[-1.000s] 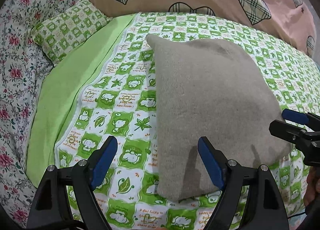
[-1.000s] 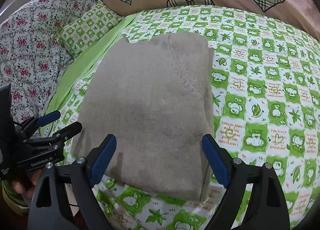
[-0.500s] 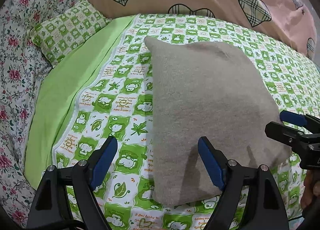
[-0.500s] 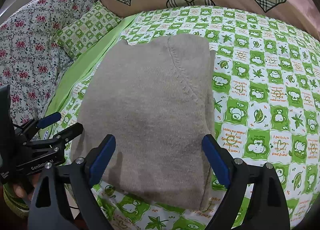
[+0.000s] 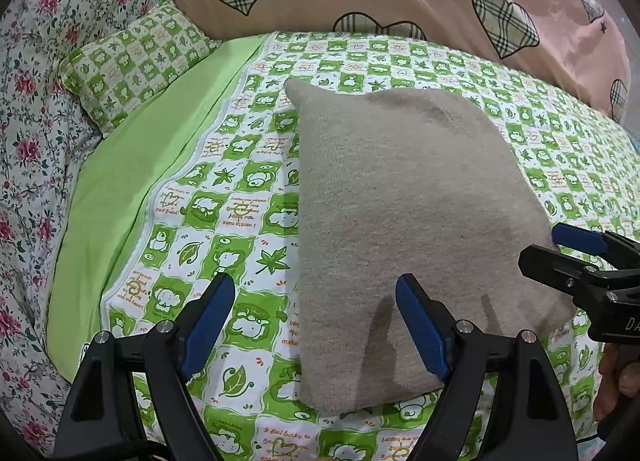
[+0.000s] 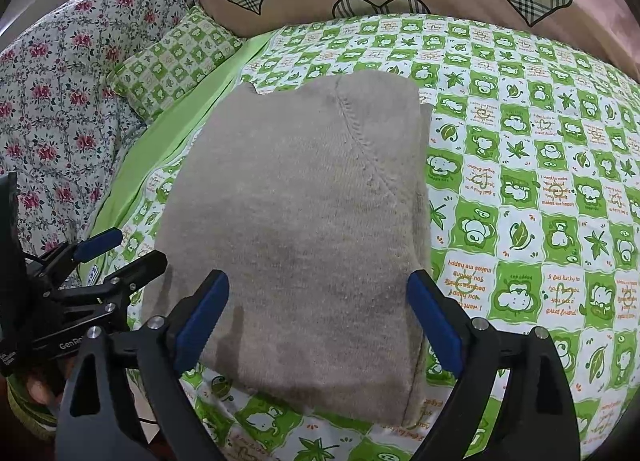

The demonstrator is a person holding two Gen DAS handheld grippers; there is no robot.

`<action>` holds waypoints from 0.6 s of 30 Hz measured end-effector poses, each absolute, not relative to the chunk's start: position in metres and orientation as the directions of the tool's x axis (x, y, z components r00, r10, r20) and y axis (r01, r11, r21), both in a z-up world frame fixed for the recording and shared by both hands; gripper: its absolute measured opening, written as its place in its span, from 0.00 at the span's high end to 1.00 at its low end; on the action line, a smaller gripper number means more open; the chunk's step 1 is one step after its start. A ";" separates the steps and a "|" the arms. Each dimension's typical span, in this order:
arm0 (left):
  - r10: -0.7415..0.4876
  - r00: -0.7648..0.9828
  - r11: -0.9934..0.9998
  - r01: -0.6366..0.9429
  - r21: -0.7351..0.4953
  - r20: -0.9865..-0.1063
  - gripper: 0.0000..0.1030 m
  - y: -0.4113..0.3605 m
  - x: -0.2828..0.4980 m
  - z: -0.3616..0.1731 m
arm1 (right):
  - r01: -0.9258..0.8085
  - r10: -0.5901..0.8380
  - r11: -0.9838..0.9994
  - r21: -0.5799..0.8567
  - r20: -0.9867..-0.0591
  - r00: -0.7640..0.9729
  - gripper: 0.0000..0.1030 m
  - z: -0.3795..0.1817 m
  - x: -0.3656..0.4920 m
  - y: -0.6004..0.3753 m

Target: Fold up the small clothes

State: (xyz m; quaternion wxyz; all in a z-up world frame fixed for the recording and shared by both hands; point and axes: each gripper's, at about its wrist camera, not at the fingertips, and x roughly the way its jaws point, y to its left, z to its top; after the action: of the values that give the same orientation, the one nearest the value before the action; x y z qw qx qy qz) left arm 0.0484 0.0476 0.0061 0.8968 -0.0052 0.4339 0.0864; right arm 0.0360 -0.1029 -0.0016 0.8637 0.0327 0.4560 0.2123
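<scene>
Sweater (image 6: 304, 229), grey knit, folded rectangular

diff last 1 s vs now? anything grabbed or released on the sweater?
Nothing grabbed or released. The left gripper and right gripper both stay open and empty near the close edge of the folded grey sweater. In both wrist views the sweater and bedsheet slid slightly down and towards the grippers, so both cameras eased forward a little. The sweater's shape and folds look unchanged, and so do the pillows.
</scene>
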 end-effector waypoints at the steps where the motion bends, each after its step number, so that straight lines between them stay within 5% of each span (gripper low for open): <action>1: 0.150 0.608 0.985 -0.159 0.066 -0.780 0.19 0.047 0.049 0.006 | -0.337 0.397 0.908 0.251 -0.773 0.494 0.11 -0.002 0.036 -0.103; 18: 0.141 0.615 0.987 -0.151 0.060 -0.776 0.19 0.044 0.048 0.009 | -0.337 0.395 0.908 0.248 -0.774 0.494 0.11 -0.001 0.037 -0.101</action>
State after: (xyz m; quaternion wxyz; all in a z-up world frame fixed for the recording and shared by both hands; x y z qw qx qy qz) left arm 0.0481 0.0441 0.0088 0.8986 -0.0053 0.4311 0.0812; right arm 0.0367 -0.1013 -0.0015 0.8638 0.0315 0.4560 0.2120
